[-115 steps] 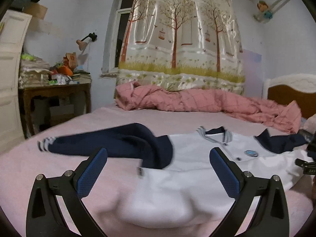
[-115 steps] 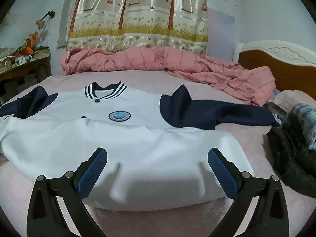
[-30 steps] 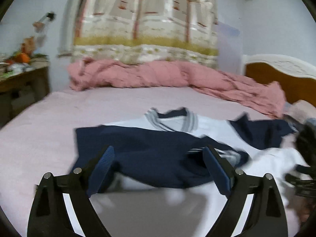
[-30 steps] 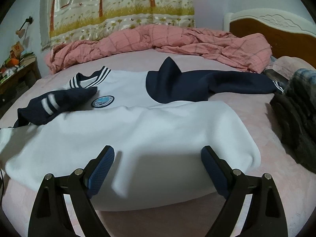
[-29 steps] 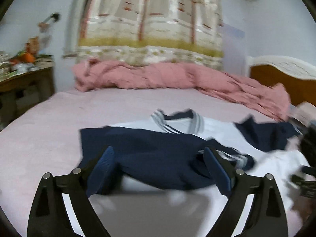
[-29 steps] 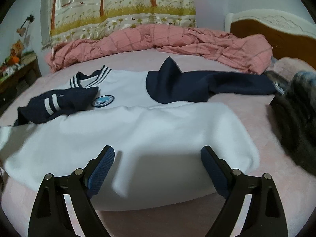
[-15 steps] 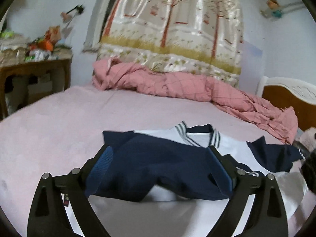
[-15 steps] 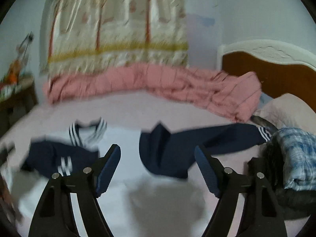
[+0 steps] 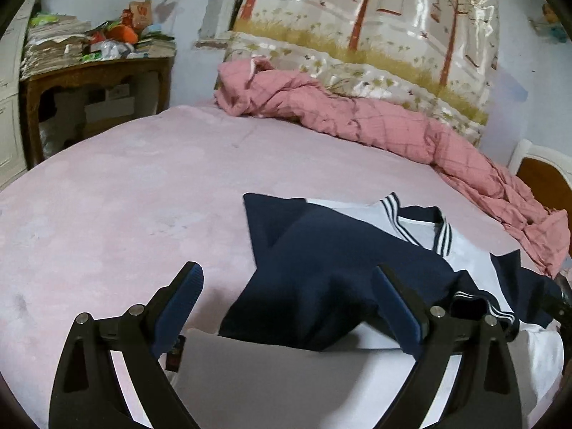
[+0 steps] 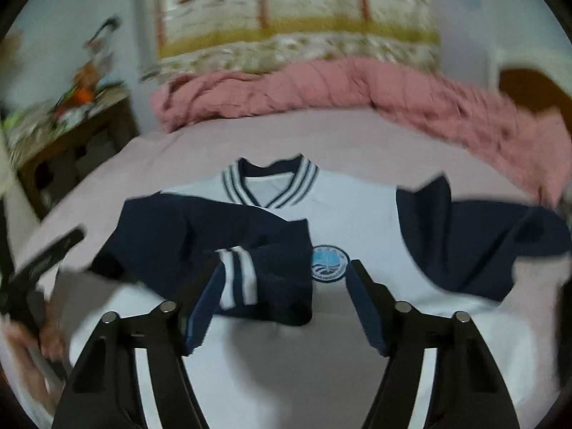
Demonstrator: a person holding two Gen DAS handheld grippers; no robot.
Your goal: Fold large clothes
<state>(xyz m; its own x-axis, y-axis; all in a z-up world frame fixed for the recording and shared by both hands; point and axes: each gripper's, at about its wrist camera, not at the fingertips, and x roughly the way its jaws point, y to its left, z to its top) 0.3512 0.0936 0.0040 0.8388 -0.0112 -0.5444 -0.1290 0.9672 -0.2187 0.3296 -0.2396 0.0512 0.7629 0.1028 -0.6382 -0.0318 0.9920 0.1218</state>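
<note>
The white varsity jacket (image 10: 357, 221) is lying flat, front up, on the pink bed (image 9: 125, 207), just ahead of and partly beneath both pairs of fingers, so that its sleeves can be laid over the chest before the body is doubled. The near navy sleeve (image 10: 214, 243) is already lying across the chest, its striped cuff (image 10: 237, 279) sitting just beyond the left finger of the right gripper (image 10: 282, 307), beside the round blue badge (image 10: 329, 262); the other navy sleeve (image 10: 482, 246) is still stretching outward, past the right finger of that gripper, probably the next piece to bring in. The left gripper (image 9: 286, 311) is hovering with its fingers spread wide over the folded sleeve, pinching nothing. The right gripper's fingers have just been closing somewhat but are standing apart with no cloth pinched between them. Compared with a few seconds ago, the near sleeve is no longer spread out on the bed but folded in, and the right gripper is now looking over the chest and collar (image 10: 270, 182) instead of the hem. A crumpled pink quilt (image 9: 375, 125) is lying far beyond the fingers.
</note>
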